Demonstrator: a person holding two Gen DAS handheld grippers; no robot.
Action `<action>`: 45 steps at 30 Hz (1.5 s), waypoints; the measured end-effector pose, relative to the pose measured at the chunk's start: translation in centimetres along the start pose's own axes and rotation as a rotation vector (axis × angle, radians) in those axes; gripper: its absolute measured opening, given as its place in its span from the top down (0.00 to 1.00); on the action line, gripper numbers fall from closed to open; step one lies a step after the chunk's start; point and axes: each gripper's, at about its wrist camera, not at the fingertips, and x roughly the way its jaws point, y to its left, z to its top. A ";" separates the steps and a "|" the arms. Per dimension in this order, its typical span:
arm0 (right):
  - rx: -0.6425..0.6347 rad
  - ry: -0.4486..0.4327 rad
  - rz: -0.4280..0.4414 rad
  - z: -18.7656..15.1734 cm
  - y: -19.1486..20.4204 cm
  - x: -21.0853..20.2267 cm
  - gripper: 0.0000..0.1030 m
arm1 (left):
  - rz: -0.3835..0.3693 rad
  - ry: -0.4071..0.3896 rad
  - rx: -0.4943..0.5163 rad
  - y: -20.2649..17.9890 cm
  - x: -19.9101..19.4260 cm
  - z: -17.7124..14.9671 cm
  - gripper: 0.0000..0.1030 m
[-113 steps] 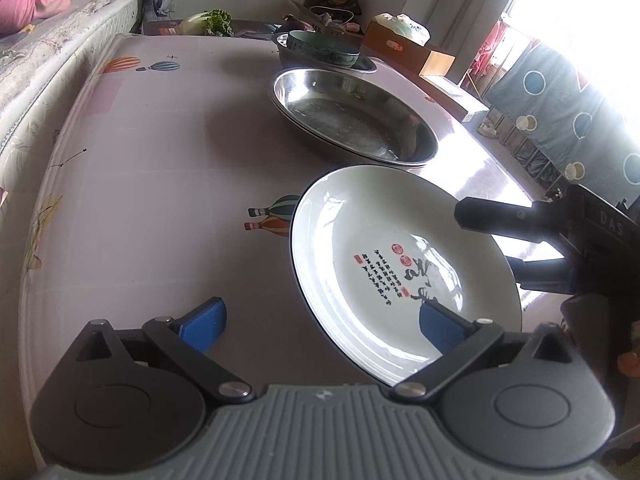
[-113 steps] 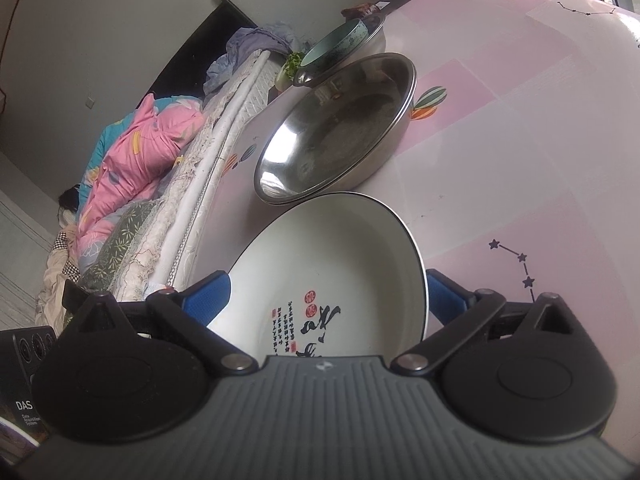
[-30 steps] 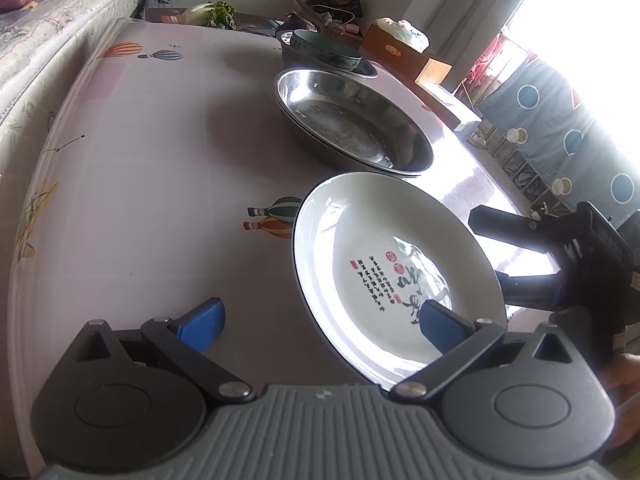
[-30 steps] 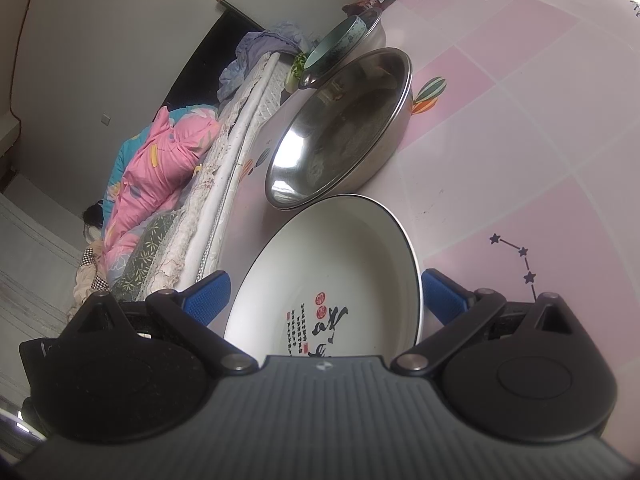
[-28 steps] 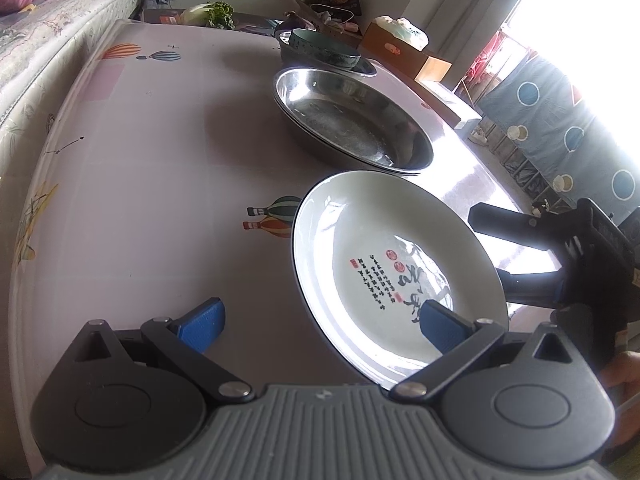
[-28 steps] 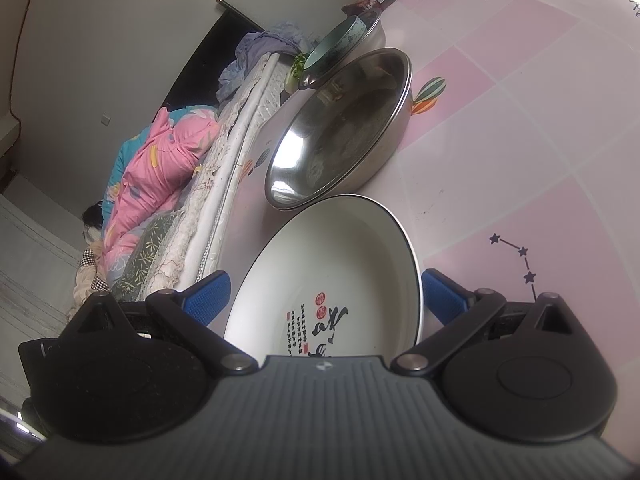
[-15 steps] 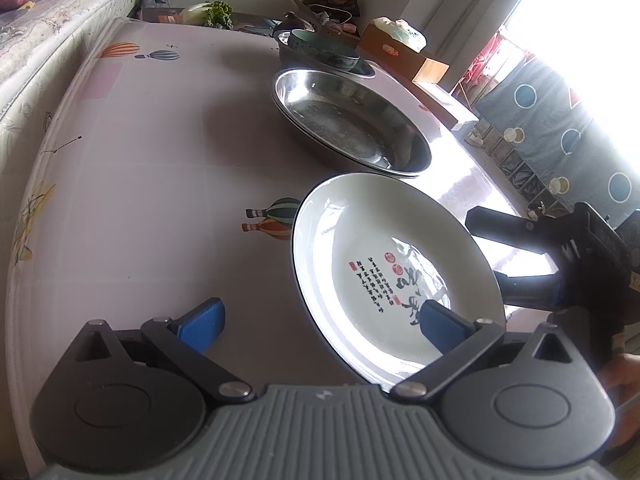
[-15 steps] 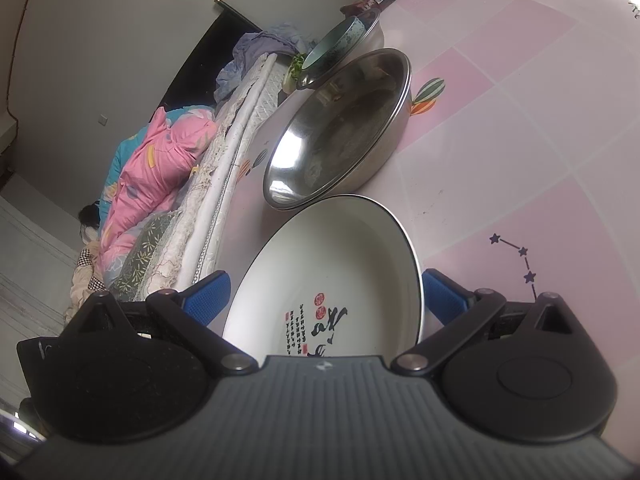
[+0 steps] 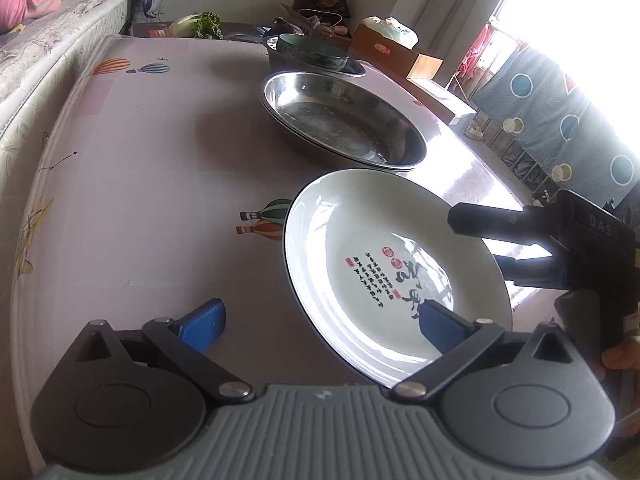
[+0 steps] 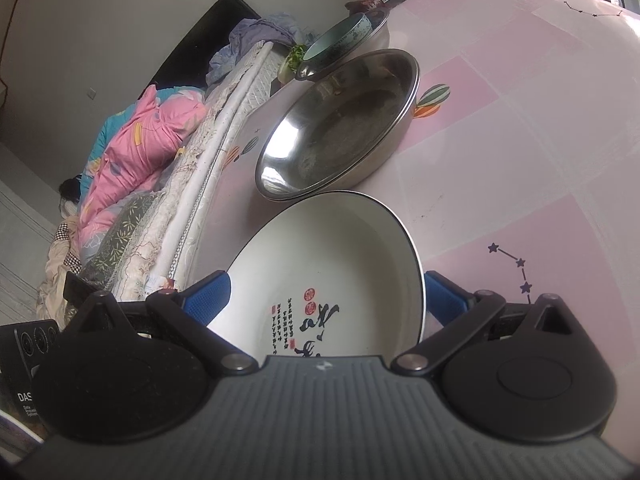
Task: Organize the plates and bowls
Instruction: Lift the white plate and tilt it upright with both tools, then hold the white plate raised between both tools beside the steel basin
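A white plate with a dark rim and red and black writing (image 9: 384, 256) lies on the pink table near its front edge; it also shows in the right wrist view (image 10: 332, 272). My left gripper (image 9: 320, 322) is open, its right finger over the plate's near side. My right gripper (image 10: 326, 298) is open with the plate's near rim between its fingers; it shows in the left wrist view (image 9: 508, 248) at the plate's right rim. Behind the plate sits a stack of steel basins (image 9: 340, 120), then a teal bowl (image 9: 312, 52) inside a steel bowl.
The pink table (image 9: 140, 168) has balloon prints. A mattress with bedding (image 9: 48, 52) runs along its left side. A cardboard box (image 9: 392, 52), greens (image 9: 204, 26) and clutter sit beyond the far end. A blue dotted curtain (image 9: 560, 120) hangs at right.
Both grippers stay open around the plate. The views have shifted only slightly; the plate and basins have not moved.
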 end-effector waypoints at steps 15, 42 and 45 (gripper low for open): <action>-0.170 -0.055 -0.178 -2.6 0.3 -2.4 0.58 | 0.061 -0.023 0.124 -1.4 0.5 -0.1 0.48; -0.321 -0.105 -0.256 -4.3 1.5 -2.3 0.75 | 0.083 -0.009 0.233 -3.0 1.1 -0.4 0.42; -0.348 -0.123 -0.275 -4.4 1.9 -1.8 0.72 | 0.088 -0.022 0.235 -3.1 1.4 -0.3 0.38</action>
